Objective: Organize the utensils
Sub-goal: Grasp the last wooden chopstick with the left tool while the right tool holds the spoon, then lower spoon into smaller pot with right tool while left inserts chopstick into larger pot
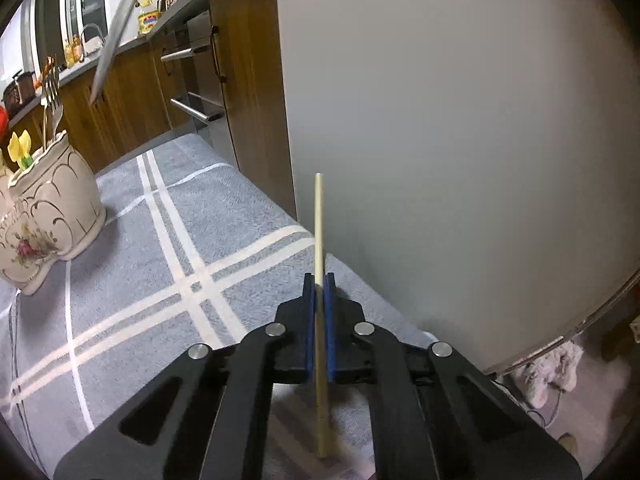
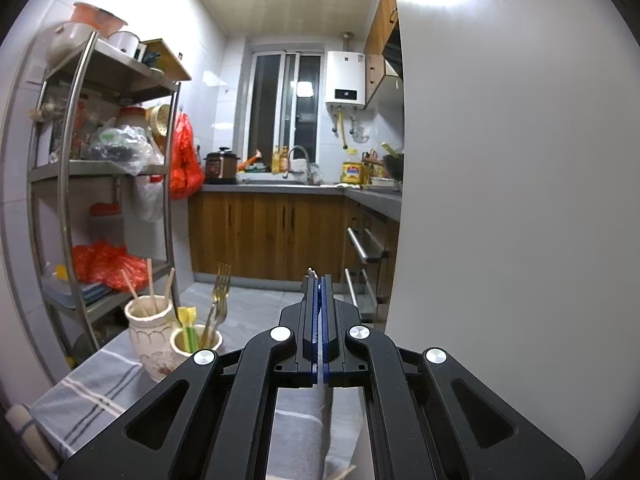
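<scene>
Left wrist view: the left claw [image 1: 319,286] is clamped on a pale wooden chopstick [image 1: 318,224], its blue pads [image 1: 329,312] pressing either side of the stick, which runs from between the arms out past the fingertips toward the far end of the table [image 1: 224,216]. Beneath it lies a grey cloth with white stripes. To the far left stands a cream ceramic holder [image 1: 52,216] with a floral print, holding forks [image 1: 51,100] and a yellow-topped utensil [image 1: 21,151]. A white appliance wall [image 1: 460,140] fills the right side.

Right wrist view: the right claw [image 2: 318,280] is fully closed on a thin utensil [image 2: 312,271] whose tip just shows beyond the fingertips; its kind cannot be told. To the near left, the holder's tall cup [image 2: 149,332] carries chopsticks [image 2: 151,286], the shorter cup [image 2: 196,342] the forks. Wooden cabinets [image 2: 264,236] line the far wall.
</scene>
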